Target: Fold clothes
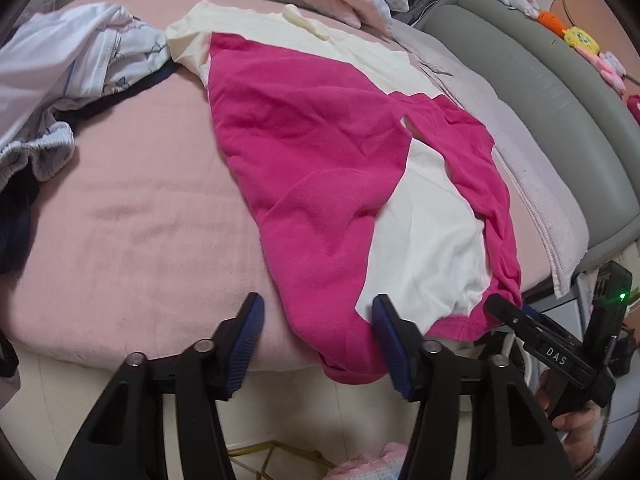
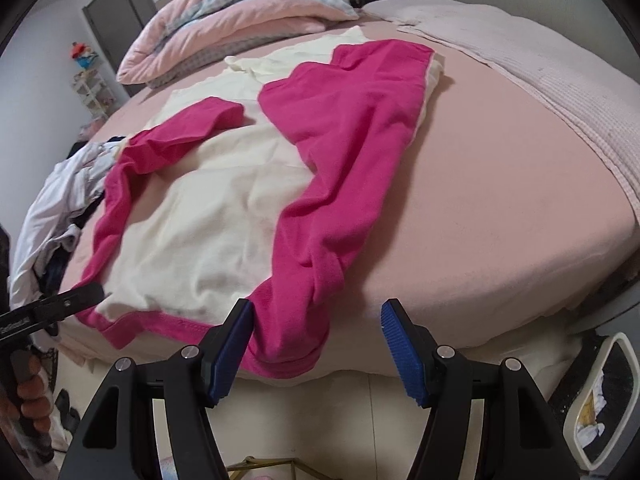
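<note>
The only text that could be read was "DAS", in pale capital letters on the black body of the right gripper, at the lower right of the left wrist frame. In the right wrist frame, the left gripper at the lower left edge carried a pale label too, but it was too blurred to read.

We see a pink-and-cream shirt spread flat on the bed, its hem corner between our right gripper's parted fingers.
</note>
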`<control>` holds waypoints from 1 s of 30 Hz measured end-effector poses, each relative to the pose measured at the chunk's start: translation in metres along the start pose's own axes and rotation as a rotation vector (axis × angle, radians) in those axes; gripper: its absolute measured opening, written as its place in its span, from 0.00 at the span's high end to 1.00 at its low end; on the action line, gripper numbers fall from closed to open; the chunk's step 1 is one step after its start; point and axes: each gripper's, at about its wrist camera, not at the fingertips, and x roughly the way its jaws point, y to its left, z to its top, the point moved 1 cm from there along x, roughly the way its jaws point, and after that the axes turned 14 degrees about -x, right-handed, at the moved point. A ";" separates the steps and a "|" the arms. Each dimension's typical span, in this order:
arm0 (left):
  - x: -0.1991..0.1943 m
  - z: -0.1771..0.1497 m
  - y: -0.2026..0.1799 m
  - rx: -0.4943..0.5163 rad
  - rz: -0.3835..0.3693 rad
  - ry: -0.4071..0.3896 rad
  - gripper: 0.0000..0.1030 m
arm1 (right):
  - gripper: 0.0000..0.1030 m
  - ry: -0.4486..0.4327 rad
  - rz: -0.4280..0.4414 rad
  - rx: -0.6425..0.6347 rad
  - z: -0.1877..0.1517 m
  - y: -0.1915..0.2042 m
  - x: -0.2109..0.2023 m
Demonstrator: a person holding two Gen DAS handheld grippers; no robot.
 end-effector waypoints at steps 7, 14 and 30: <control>0.006 -0.011 -0.023 0.111 0.102 -0.026 0.83 | 0.49 -0.016 -0.086 -0.044 -0.001 0.013 0.000; -0.004 -0.013 -0.033 0.165 0.171 -0.052 0.91 | 0.92 -0.008 -0.182 -0.215 0.002 0.040 -0.005; -0.007 -0.028 -0.038 0.242 0.184 -0.016 0.93 | 0.96 0.105 -0.217 -0.215 -0.004 0.024 -0.016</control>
